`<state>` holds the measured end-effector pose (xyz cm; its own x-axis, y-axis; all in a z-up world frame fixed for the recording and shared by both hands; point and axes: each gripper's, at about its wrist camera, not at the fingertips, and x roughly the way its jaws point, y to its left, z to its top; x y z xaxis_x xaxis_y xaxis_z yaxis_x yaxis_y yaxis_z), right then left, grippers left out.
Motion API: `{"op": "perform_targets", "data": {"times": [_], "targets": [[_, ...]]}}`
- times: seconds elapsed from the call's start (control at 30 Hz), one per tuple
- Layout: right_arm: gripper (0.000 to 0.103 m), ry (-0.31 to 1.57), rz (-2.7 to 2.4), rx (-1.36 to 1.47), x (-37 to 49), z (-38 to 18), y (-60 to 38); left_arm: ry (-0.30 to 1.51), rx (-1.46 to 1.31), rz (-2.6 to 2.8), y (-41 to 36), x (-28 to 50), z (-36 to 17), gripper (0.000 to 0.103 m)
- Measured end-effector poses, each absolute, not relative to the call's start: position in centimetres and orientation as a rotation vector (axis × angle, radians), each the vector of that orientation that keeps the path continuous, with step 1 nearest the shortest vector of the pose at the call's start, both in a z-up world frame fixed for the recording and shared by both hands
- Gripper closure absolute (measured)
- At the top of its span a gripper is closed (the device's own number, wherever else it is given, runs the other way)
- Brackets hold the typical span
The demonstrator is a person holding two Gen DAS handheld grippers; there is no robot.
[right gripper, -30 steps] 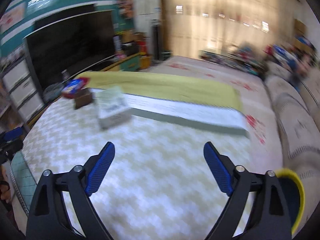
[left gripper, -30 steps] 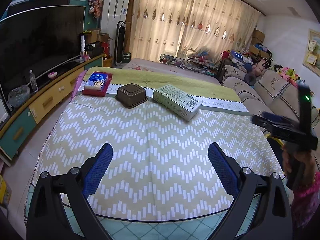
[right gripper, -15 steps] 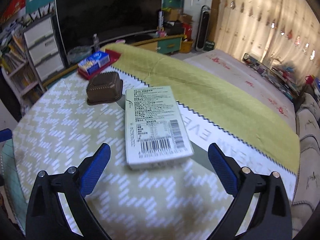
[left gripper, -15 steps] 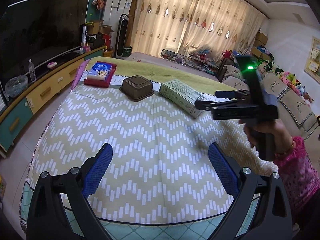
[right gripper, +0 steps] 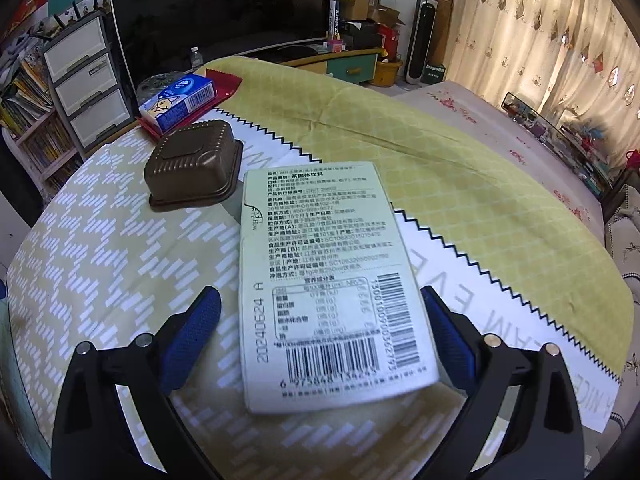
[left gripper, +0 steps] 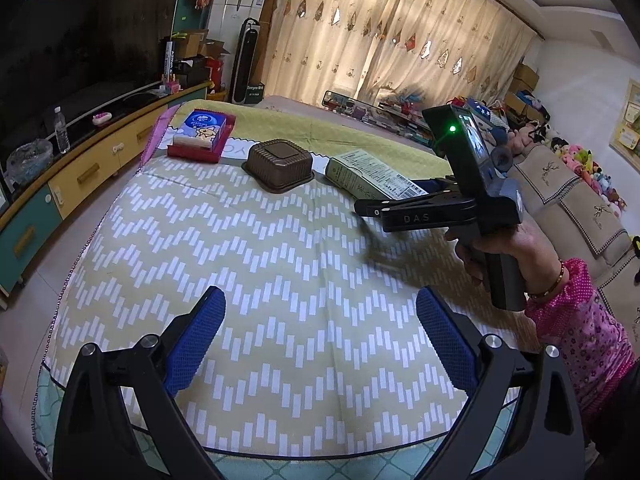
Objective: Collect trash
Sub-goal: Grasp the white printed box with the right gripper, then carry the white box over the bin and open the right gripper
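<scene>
A pale green printed carton lies flat on the zigzag-patterned table cover. My right gripper is open and tilted down over the carton's near end, one blue pad on each side; neither pad presses on it. The left wrist view shows that gripper, held by a hand in a pink sleeve, at the carton. A brown plastic tray sits upside down just left of the carton. My left gripper is open over the near part of the table, with nothing between its fingers.
A blue tissue pack rests on a red tray at the table's far left. A TV and its cabinet run along the left wall. A sofa with soft toys stands on the right. A drawer unit stands beyond the table.
The right gripper came in from the right edge over the table and dropped onto the carton, which now lies between its fingers. The left gripper's view has barely shifted.
</scene>
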<state>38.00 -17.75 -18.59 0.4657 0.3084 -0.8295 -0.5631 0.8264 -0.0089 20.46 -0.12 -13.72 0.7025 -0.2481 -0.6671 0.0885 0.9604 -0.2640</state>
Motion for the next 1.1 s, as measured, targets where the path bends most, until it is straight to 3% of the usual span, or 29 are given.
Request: {"op": "perform_targets", "data": {"times": [0.2,0.3,0.37,0.7,1.1], "targets": [[0.011,0.947,0.55,-0.29,37.9,-18.8,-17.8,0.779,-0.226,-0.19,0.0,20.7,-14.0,0.008],[0.02,0.943,0.55,-0.288,37.7,-18.9,-17.6,0.777,-0.222,-0.195,-0.2,20.6,-14.0,0.008],[0.034,0.94,0.549,-0.284,37.4,-18.6,-17.7,0.776,-0.221,-0.199,-0.4,20.5,-13.9,0.008],[0.034,0.952,0.53,-0.268,33.0,-18.3,-19.9,0.756,-0.201,-0.219,-1.5,18.8,-13.1,0.008],[0.035,0.928,0.364,-0.037,22.9,-17.1,-30.4,0.755,-0.167,-0.274,-4.1,17.2,-12.6,0.008]]}}
